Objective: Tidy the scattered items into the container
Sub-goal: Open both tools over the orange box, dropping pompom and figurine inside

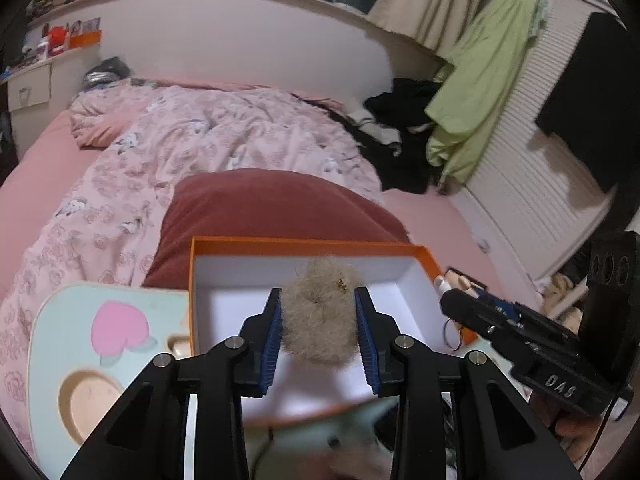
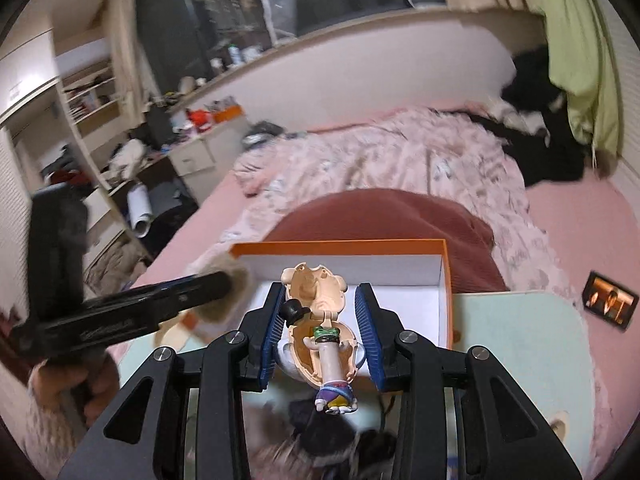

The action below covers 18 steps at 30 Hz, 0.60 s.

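Note:
My left gripper (image 1: 318,296) is shut on a fluffy beige scrunchie (image 1: 320,320) and holds it over the white inside of the orange box (image 1: 192,272). Off to the right in the same view, my right gripper (image 1: 448,300) comes in beside the box's right rim. In the right wrist view my right gripper (image 2: 320,288) is shut on a small plastic figurine (image 2: 320,332), which hangs over the near end of the box (image 2: 340,247). At the left of that view my left gripper (image 2: 226,280) shows with the scrunchie (image 2: 240,272).
The box rests against a dark red pillow (image 1: 272,204) on a pink bed. A pale blue tray (image 1: 80,344) with a pink peach shape lies under and beside it. A thin black hair tie (image 1: 454,334) lies at the box's right. A phone (image 2: 610,304) lies on the bed. Something dark and fluffy (image 2: 320,436) lies below.

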Each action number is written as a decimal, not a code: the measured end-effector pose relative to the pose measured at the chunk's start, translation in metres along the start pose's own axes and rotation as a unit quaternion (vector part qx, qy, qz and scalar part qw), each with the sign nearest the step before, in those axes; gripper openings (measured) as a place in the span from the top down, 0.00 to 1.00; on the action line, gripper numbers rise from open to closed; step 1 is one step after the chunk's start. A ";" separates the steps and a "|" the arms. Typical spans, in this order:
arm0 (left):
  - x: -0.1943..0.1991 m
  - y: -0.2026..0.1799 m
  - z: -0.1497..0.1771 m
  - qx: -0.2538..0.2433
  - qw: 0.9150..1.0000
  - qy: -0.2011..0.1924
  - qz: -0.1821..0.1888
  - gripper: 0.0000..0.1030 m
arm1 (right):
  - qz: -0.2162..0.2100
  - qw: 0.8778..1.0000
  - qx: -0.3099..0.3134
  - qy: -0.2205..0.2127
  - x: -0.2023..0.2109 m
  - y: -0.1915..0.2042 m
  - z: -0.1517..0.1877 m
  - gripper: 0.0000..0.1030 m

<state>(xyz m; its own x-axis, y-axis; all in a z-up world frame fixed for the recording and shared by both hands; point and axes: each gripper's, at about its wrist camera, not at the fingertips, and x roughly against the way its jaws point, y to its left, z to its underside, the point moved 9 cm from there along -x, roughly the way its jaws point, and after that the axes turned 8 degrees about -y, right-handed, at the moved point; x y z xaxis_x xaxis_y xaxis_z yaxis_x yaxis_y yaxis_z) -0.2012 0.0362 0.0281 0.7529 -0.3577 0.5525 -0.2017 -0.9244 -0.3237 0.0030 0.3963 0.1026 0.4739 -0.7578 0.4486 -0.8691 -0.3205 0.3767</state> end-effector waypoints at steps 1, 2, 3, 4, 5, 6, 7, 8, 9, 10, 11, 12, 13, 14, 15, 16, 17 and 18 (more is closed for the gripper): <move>-0.007 0.004 -0.002 0.004 1.000 0.000 -0.006 0.57 | 0.008 1.000 -0.005 0.005 -0.011 -0.004 0.000 0.64; -0.010 0.007 -0.004 0.006 1.000 0.000 -0.007 0.52 | 0.015 1.000 -0.008 0.008 -0.019 -0.008 0.000 0.64; -0.010 0.007 -0.005 0.007 1.000 -0.005 -0.006 0.44 | 0.019 1.000 -0.012 0.009 -0.025 -0.010 -0.001 0.63; -0.008 0.007 -0.006 0.006 1.000 -0.012 -0.001 0.41 | 0.023 1.000 -0.018 0.007 -0.029 -0.011 -0.002 0.63; -0.003 0.005 -0.007 0.004 1.000 -0.021 0.007 0.39 | 0.028 0.999 -0.025 0.005 -0.030 -0.013 -0.005 0.55; 0.004 0.002 -0.006 0.001 0.999 -0.031 0.021 0.35 | 0.037 0.999 -0.035 0.002 -0.028 -0.015 -0.008 0.42; 0.012 -0.001 -0.005 -0.001 0.999 -0.038 0.031 0.28 | 0.045 0.998 -0.044 -0.006 -0.023 -0.017 -0.011 0.36; 0.020 -0.002 -0.003 -0.003 0.998 -0.043 0.034 0.25 | 0.044 0.998 -0.047 -0.017 -0.016 -0.016 -0.014 0.32; 0.030 -0.003 0.000 -0.006 0.998 -0.048 0.035 0.20 | 0.039 0.998 -0.043 -0.030 -0.007 -0.011 -0.016 0.32; 0.038 -0.004 0.003 -0.010 0.998 -0.049 0.035 0.18 | 0.036 0.998 -0.032 -0.041 0.004 -0.006 -0.016 0.32; 0.047 -0.005 0.006 -0.014 0.998 -0.050 0.034 0.18 | 0.037 0.998 -0.021 -0.050 0.014 0.000 -0.015 0.32; 0.060 -0.005 0.013 -0.019 0.998 -0.051 0.032 0.16 | 0.039 0.998 -0.008 -0.058 0.026 0.006 -0.012 0.32; 0.071 -0.004 0.021 -0.023 0.998 -0.047 0.026 0.15 | 0.041 0.997 0.003 -0.067 0.039 0.012 -0.008 0.32; 0.081 -0.004 0.031 -0.021 0.999 -0.041 0.023 0.15 | 0.043 0.996 0.011 -0.073 0.050 0.017 -0.003 0.30; 0.092 -0.004 0.044 -0.015 0.999 -0.034 0.025 0.13 | 0.043 0.996 0.020 -0.077 0.060 0.022 0.002 0.26; 0.101 -0.004 0.058 -0.009 0.999 -0.028 0.028 0.11 | 0.043 0.996 0.031 -0.077 0.071 0.026 0.010 0.24; 0.107 -0.004 0.069 -0.010 0.999 -0.024 0.030 0.09 | 0.045 0.995 0.039 -0.075 0.080 0.030 0.019 0.22; 0.115 -0.006 0.087 -0.020 0.999 -0.014 0.030 0.08 | 0.052 0.995 0.044 -0.071 0.086 0.032 0.028 0.22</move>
<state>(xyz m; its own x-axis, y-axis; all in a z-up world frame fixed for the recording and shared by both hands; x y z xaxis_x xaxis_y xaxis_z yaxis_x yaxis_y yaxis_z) -0.0586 0.0124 0.0267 0.7552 -0.4098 0.5117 -0.2719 -0.9060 -0.3243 0.0117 0.3048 0.1307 0.3610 -0.8599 0.3608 -0.9247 -0.2798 0.2582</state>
